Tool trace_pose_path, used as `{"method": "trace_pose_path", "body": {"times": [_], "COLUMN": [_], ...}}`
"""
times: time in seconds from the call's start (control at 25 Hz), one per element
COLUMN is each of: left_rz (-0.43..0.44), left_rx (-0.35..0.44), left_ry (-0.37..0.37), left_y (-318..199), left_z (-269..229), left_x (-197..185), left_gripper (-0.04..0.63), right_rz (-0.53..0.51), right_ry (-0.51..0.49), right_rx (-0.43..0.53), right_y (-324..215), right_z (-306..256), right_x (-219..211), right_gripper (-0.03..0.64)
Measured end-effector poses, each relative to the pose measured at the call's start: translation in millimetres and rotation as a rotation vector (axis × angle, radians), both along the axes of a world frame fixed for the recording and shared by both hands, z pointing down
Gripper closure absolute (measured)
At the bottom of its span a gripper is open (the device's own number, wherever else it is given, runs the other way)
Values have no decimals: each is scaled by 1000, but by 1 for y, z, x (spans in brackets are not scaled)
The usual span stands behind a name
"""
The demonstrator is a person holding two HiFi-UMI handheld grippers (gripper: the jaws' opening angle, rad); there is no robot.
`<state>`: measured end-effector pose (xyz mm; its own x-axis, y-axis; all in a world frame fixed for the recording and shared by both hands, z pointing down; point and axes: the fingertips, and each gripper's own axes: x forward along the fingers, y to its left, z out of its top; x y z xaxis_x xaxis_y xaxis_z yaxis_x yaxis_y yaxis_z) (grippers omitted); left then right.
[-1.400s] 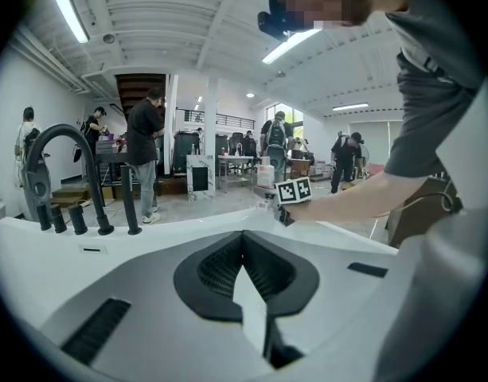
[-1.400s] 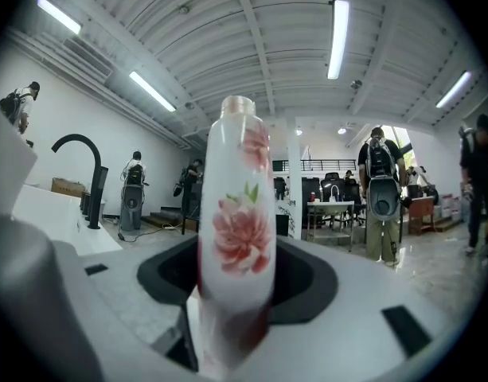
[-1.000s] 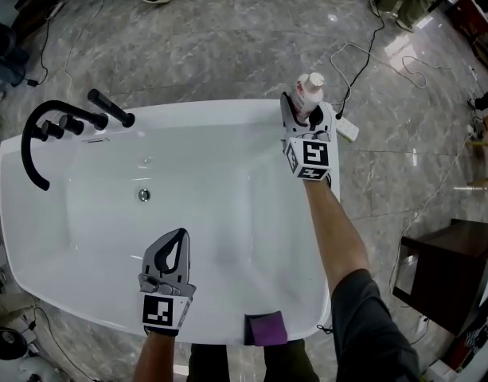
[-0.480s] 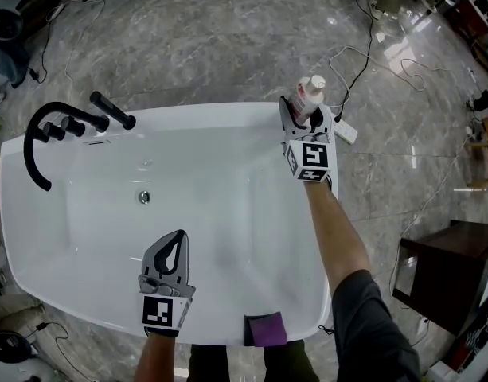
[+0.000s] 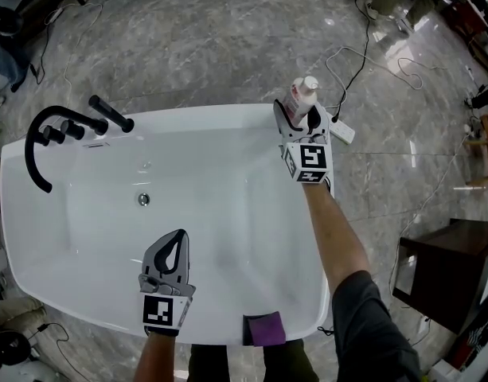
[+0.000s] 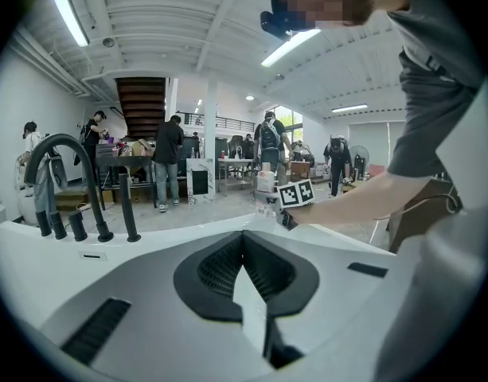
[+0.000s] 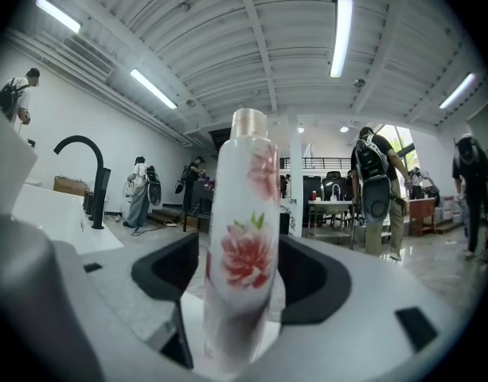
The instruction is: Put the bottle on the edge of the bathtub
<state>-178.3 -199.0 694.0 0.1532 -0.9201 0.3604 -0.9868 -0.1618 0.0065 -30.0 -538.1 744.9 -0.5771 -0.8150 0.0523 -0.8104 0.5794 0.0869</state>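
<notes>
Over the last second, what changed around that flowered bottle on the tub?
The right hand-held gripper is letting go: its jaws are opening, wider than a second ago, and the bottle stands upright between them on the bathtub rim, with a gap on each side. The bottle itself stayed put. The left hand-held gripper stayed shut and empty over the tub.

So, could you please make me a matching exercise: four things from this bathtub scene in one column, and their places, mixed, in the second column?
Things:
1. bottle
2. faucet
3. drain
4. purple item

Places:
A. at the near rim
B. on the far right rim of the bathtub
C. at the left end, on the rim
D. in the tub floor, left part

Pairs: 1-B, 2-C, 3-D, 4-A
</notes>
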Motion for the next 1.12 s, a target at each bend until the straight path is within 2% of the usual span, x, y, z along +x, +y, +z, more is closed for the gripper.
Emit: {"method": "trace_pose_path", "body": {"times": [0.32, 0.56, 0.88, 1.12], "left_rz": [-7, -8, 10, 26], "left_rx": [23, 38, 66, 91], "left_ry": [2, 3, -4, -9], "left_y": [-1, 1, 4, 12], "left_z": [-24, -50, -98, -143], "left_x": [-2, -1, 2, 9], "left_gripper": [597, 597, 597, 597], "right_rz": [-5, -5, -42, -55], "right_ry": [0, 15, 61, 66], "right_rx": [-26, -40, -14, 5], "right_y": [19, 55, 114, 161], "right_z": [-18, -43, -116, -185], "right_x": [12, 28, 43, 58], "right_gripper": [319, 321, 324, 371]}}
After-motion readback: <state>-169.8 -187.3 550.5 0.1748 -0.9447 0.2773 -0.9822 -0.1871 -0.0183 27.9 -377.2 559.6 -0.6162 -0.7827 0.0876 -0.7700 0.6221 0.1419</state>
